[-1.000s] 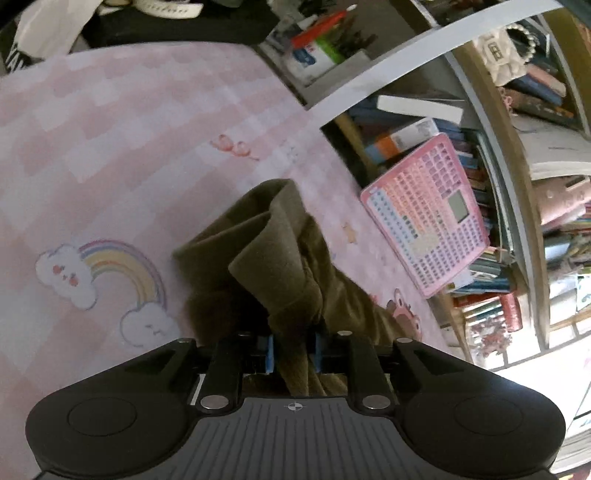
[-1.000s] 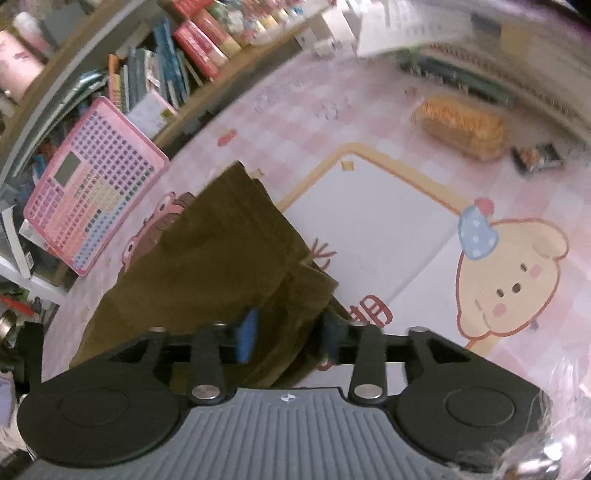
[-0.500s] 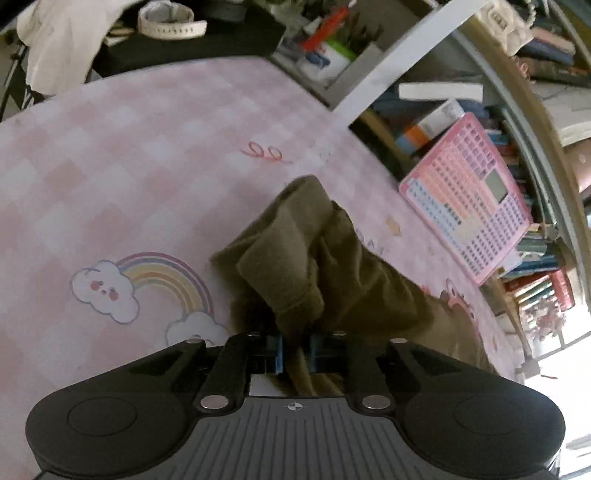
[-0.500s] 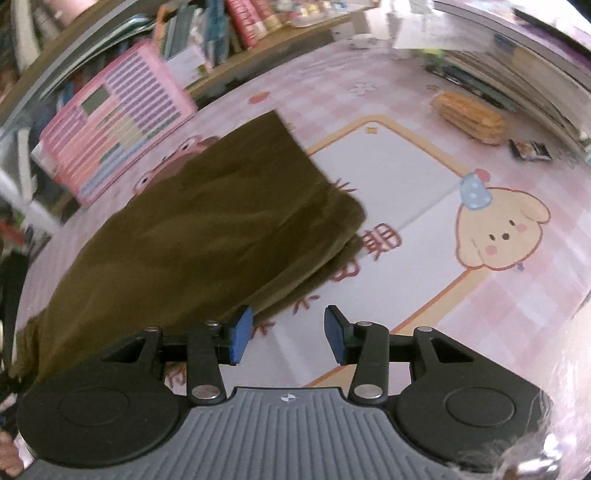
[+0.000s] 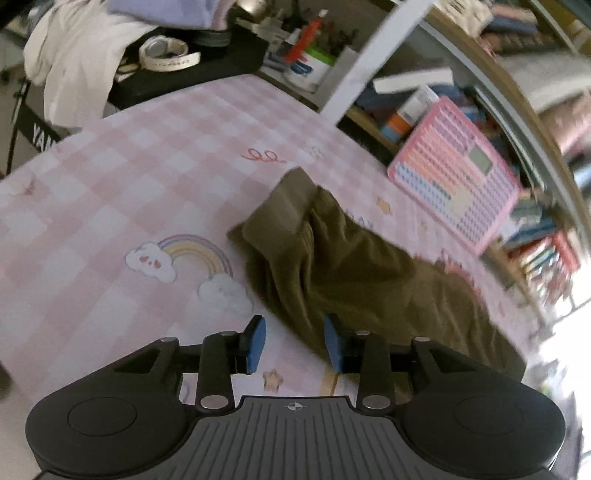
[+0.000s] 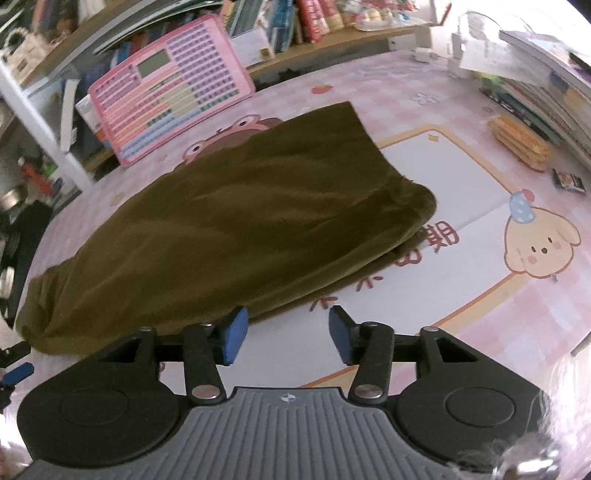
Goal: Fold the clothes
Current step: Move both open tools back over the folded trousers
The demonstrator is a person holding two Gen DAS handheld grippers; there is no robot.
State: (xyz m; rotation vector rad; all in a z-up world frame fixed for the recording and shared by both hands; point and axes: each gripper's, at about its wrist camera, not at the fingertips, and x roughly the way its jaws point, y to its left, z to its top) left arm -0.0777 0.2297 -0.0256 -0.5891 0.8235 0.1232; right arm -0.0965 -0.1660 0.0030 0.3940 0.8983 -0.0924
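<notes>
- Olive garment [image 6: 236, 221] lies folded on the pink checked mat [image 5: 110, 192]; its left end is cut off behind the right gripper's body in the right wrist view.
- Fabric looks soft and fleecy, with a ribbed cuff [image 5: 291, 206] bunched at one end; the far hem is rounded.
- Left gripper [image 5: 294, 345]: blue pads spread, nothing between them; the right pad is just beside the cloth edge, contact unclear.
- Right gripper [image 6: 288, 334]: fingers spread wide and empty, the left pad near the garment's near edge.
- Pink keyboard toy [image 6: 170, 85] leans on the bookshelf [image 6: 325, 33]; book titles are blurred.
- Cartoon dog print [image 6: 539, 251] is partly cut off.
</notes>
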